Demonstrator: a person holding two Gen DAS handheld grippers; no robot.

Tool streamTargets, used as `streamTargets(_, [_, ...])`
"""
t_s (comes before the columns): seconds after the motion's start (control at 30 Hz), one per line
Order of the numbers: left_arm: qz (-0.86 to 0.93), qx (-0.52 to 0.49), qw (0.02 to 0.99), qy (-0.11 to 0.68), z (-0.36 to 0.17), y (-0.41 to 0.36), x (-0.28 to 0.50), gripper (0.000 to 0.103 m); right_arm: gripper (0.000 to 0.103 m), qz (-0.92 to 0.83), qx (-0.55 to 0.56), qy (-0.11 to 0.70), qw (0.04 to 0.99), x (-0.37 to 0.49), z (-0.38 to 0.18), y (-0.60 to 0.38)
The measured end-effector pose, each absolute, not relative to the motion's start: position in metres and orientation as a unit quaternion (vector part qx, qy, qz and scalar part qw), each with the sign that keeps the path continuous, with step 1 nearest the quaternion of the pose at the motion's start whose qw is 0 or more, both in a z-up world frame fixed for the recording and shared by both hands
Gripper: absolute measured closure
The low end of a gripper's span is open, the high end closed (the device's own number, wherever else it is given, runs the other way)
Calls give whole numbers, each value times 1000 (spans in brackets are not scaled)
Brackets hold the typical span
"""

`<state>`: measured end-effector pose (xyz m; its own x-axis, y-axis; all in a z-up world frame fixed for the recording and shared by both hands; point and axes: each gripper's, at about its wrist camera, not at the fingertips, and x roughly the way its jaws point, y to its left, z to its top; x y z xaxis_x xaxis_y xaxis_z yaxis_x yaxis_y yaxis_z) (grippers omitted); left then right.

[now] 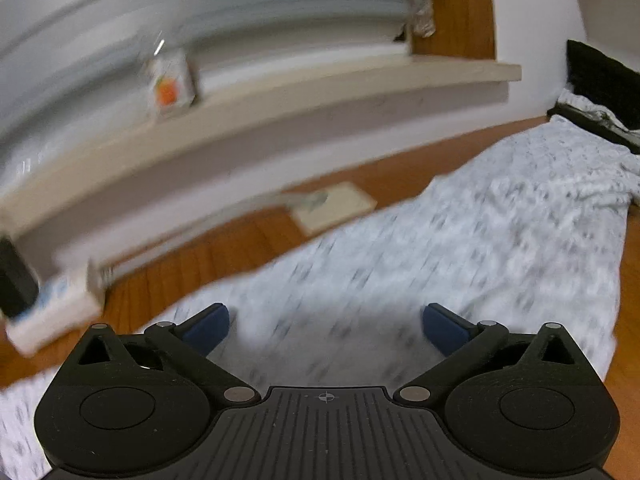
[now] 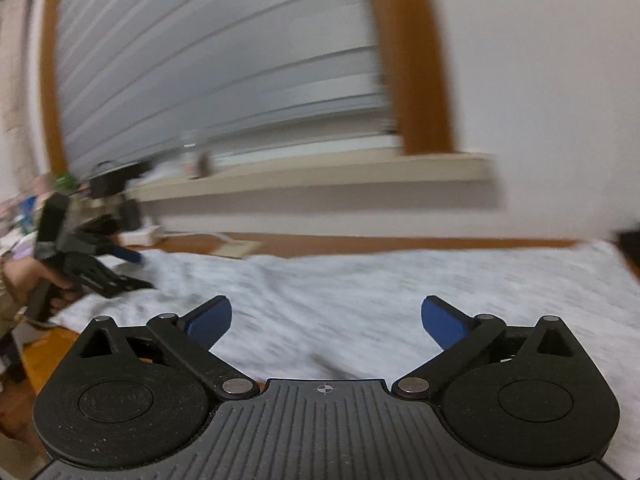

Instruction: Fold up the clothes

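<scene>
Wood floor (image 1: 248, 248), white wall and a long sill (image 1: 320, 92) under blinds, all smeared by motion blur. A small carton (image 1: 170, 84) on the sill is too blurred to read. The cloth (image 1: 460, 248), white with a grey print, lies spread on the floor, its far end bunched by something black at the frame edge (cut off). The left gripper (image 1: 326, 326) hangs above it, jaws spread wide, nothing between them. The right gripper (image 2: 326, 322) is likewise wide apart over the cloth. Only the right view shows the left gripper from outside, at the cloth's left edge, held by a hand (image 2: 38, 284).
</scene>
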<state>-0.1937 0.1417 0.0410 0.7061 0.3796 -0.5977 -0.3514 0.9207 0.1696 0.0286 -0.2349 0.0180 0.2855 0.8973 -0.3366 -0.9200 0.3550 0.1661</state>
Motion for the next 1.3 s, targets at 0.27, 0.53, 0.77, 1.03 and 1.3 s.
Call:
streamTargets(0.27, [128, 115, 930, 325, 51, 63, -102, 0, 5, 537, -88, 208, 813, 44, 8, -273])
streamTargets(0.53, [52, 178, 913, 364, 41, 26, -42, 31, 25, 509, -150, 228, 816, 56, -1, -307])
streamTargets(0.77, [-7, 150, 910, 386, 40, 37, -29, 46, 28, 498, -174, 245, 813, 64, -7, -323])
streamTargets(1.03, [-26, 101, 921, 377, 40, 43, -33, 83, 55, 499, -171, 254, 811, 67, -12, -337])
streamTargets(1.3, [-50, 76, 931, 353, 56, 41, -46, 98, 95, 468, -200, 218, 832, 60, 0, -338])
